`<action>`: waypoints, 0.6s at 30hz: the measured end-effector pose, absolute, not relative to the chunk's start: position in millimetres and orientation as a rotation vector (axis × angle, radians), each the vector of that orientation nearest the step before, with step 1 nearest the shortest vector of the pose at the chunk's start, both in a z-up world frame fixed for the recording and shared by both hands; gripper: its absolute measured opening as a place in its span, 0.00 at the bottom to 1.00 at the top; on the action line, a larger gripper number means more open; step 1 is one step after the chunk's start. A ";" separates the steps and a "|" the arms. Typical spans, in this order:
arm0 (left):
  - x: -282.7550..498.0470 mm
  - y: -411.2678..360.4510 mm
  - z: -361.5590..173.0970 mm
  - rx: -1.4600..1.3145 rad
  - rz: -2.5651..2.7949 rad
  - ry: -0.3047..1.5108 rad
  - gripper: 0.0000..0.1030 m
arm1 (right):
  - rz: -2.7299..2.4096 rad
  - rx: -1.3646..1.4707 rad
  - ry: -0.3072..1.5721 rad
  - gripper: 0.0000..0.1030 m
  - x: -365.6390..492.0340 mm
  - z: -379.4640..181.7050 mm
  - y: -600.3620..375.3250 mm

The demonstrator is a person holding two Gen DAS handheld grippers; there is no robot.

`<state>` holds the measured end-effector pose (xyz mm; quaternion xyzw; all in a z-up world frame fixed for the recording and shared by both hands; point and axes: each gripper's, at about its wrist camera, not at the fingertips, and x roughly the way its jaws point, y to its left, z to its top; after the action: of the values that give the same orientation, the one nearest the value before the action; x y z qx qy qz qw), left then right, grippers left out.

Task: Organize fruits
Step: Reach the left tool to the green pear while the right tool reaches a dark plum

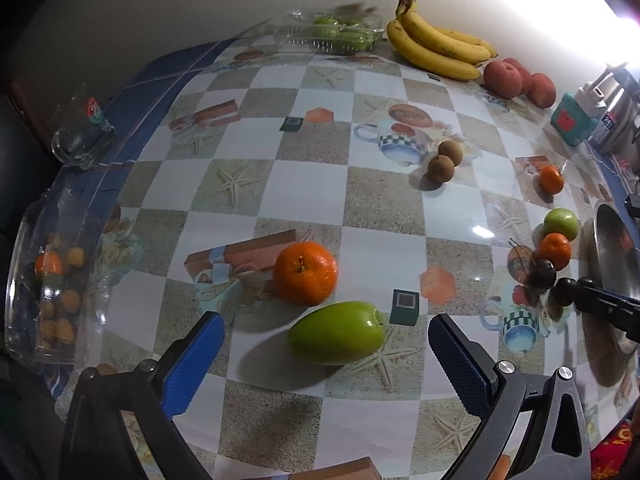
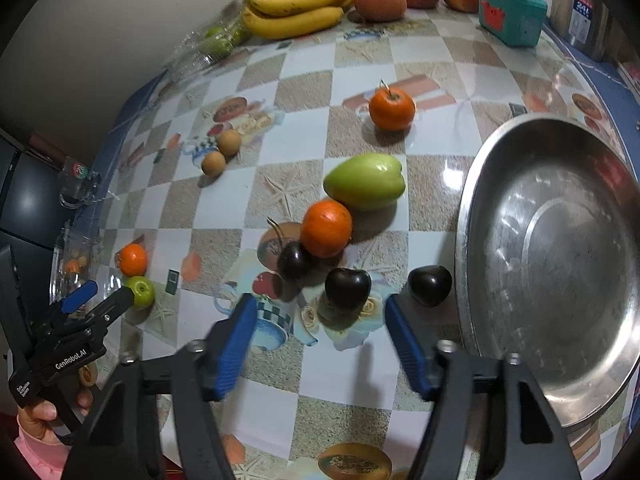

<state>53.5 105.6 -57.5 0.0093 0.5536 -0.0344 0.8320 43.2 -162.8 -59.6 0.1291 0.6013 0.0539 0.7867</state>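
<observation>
Nearby, glossy dark cherry (image 2: 347,285) upright

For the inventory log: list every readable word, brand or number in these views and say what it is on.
"GenRobot.AI": on the left claw, on its black body.
"241", roughly: blue label on the steel canister; partly blurred.
Small white print lower on the same claw body: too small to read.
Red-green round logo on the glass mug: unreadable.
Red mark on the teal box: no legible text.

I see harsh white glare at the left view's top right, soft shadows under the fruit, heavy fisheye bending with dark corners, and blurred blue pads (image 2: 236,344).
</observation>
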 end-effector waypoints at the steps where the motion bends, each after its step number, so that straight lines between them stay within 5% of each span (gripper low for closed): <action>1: 53.9 106.8 -58.6 0.016 -0.072 1.176 1.00 | 0.112 0.274 1.300 0.58 43.5 -60.9 -162.5; 18: 66.3 104.8 -84.3 0.080 -0.008 1.255 0.99 | 0.060 0.197 1.352 0.43 50.7 -79.2 -153.8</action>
<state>66.3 104.8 -84.3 0.0373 0.5870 -0.0037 0.8087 50.7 -153.8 -79.2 0.0911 0.6247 0.0276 0.7751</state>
